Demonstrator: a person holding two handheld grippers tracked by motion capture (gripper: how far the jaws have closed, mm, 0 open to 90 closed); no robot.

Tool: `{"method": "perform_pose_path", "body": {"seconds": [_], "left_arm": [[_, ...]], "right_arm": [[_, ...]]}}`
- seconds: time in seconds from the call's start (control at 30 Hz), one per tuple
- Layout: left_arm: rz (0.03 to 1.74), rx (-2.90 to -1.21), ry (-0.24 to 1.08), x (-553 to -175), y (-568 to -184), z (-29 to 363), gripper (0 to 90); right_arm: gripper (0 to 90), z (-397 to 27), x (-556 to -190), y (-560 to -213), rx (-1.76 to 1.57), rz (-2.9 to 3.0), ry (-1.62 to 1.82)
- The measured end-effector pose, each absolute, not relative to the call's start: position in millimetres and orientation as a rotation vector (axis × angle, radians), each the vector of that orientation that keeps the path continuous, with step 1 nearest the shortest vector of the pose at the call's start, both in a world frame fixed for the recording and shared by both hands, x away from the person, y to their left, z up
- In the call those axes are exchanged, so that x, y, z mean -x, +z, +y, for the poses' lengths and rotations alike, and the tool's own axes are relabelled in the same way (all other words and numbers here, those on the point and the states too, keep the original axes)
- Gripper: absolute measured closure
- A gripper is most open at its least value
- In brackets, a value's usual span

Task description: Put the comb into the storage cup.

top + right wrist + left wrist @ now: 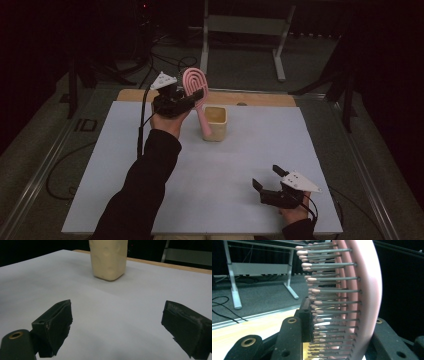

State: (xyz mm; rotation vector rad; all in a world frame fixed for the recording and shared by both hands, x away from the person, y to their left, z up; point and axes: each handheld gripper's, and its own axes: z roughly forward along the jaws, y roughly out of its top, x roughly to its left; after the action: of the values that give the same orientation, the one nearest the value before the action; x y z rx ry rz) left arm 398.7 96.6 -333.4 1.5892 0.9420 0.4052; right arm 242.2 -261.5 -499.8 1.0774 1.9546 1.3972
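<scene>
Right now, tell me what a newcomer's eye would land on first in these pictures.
The pink hairbrush stands out first: the left tongs hold it by the head above the far side of the white table, its handle slanting down to the cream cup. In the left gripper view its rows of bristles loom close. The right tongs rest open and empty near the table's front edge.

A dim lab: a bare white-topped table [210, 170], floor cables [60, 180], a metal frame stand [245, 25].
</scene>
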Motion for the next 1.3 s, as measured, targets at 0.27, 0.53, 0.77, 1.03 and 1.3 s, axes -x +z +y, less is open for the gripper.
{"method": "perform_pose_path", "body": {"seconds": [0.27,0.53,0.77,1.03,1.3], "left_arm": [[0.951,-1.585,0.415,-402,-332,94,64.5],[0.961,-1.587,0.44,-404,-334,90,64.5],[0.973,-1.585,0.46,-406,-336,86,64.5],[0.976,-1.596,0.482,-410,-334,83,64.5],[0.985,-1.566,0.479,-412,-336,80,64.5]], "right_arm": [[9.6,-261,-242,-500,-1.078,1.955,1.398],[9.6,-261,-242,-500,-1.077,1.959,1.399],[9.6,-262,-242,-500,-1.082,1.956,1.397],[9.6,-261,-242,-500,-1.081,1.961,1.397],[9.6,-261,-242,-501,-1.08,1.963,1.396]]}}
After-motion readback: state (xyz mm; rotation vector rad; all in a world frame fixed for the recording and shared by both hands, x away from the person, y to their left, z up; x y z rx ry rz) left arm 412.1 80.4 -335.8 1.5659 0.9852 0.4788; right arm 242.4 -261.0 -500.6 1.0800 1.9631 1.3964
